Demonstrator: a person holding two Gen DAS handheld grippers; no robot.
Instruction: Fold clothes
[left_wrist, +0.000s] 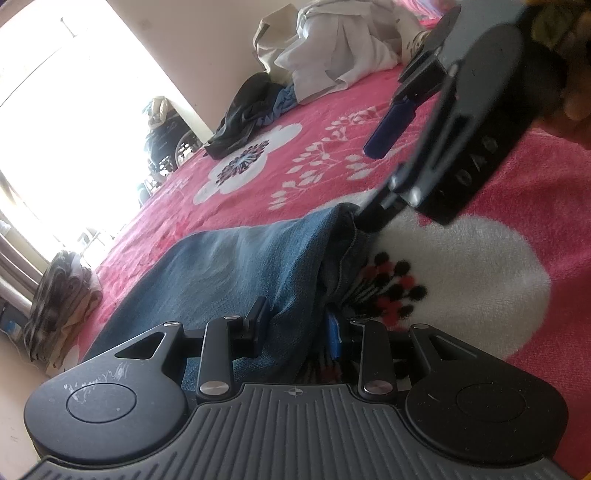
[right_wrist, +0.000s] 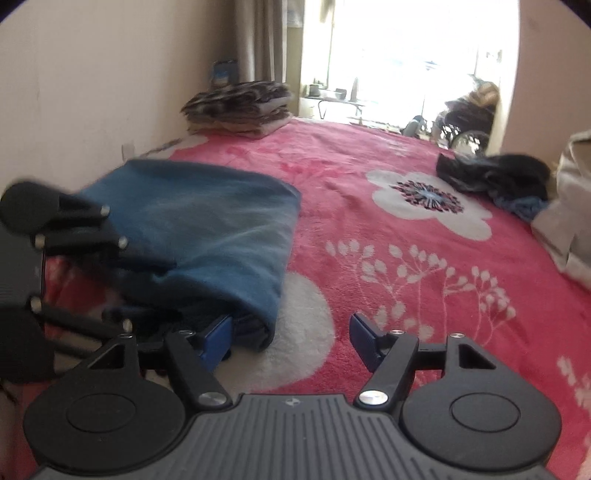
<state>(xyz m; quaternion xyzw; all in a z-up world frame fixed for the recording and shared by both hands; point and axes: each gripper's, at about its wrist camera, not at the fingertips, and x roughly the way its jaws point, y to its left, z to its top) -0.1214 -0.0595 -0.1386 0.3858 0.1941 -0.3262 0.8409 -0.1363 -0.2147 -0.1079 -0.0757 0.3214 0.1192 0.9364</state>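
Observation:
A folded pair of blue jeans (left_wrist: 240, 266) lies on the pink flowered blanket (left_wrist: 332, 140). In the left wrist view my left gripper (left_wrist: 295, 325) is shut on the near folded edge of the jeans, with denim bunched between its fingers. My right gripper (left_wrist: 369, 181) hangs over the far corner of the jeans, one blue finger (left_wrist: 388, 125) lifted clear of the cloth. In the right wrist view the right gripper (right_wrist: 291, 336) stands open. The jeans (right_wrist: 207, 225) have their rolled edge just inside its left finger, and no pad presses on it. The left gripper (right_wrist: 159, 288) shows blurred at the left, dug into the jeans.
A stack of folded clothes (right_wrist: 240, 107) sits by the wall at the far end. A dark crumpled heap (right_wrist: 495, 173) and pale garments (right_wrist: 569, 206) lie at the right. A wheelchair (right_wrist: 469, 122) stands by the bright doorway. The wall runs close along the left.

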